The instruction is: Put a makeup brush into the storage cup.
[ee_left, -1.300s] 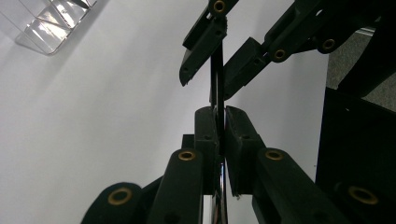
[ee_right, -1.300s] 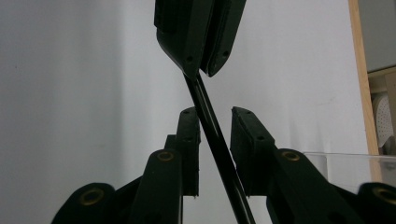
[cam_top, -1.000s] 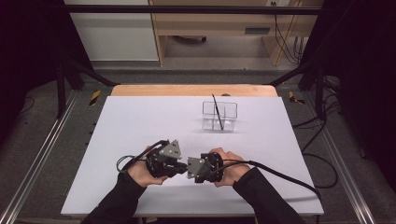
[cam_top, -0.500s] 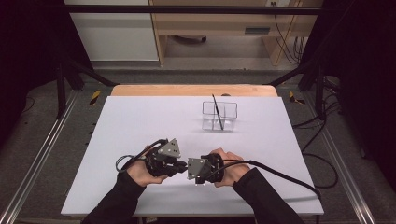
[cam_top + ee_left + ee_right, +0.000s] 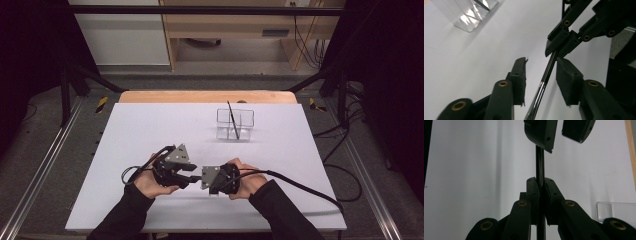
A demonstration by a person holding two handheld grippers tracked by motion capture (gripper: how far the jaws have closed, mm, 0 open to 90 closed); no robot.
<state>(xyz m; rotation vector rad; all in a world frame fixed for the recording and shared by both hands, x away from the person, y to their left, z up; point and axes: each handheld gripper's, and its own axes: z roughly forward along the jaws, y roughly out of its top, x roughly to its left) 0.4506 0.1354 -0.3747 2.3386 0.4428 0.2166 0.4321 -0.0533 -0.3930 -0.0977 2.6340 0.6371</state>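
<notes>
My right gripper (image 5: pixel 541 188) clamps a thin black rod (image 5: pixel 539 162); my left gripper (image 5: pixel 541 75) stands open around it, jaws not touching.

Even overhead light falls on the white tabletop (image 5: pixel 150 130), while the surroundings at both sides sink into darkness. Shadows beneath the hands are soft and short. The clear organizer (image 5: pixel 471 15) shows bright glare and is slightly blurred. Near jaws appear as dark, soft-edged silhouettes; the high view is grainy.

Overhead forward-down; two close claw-mounted views
</notes>
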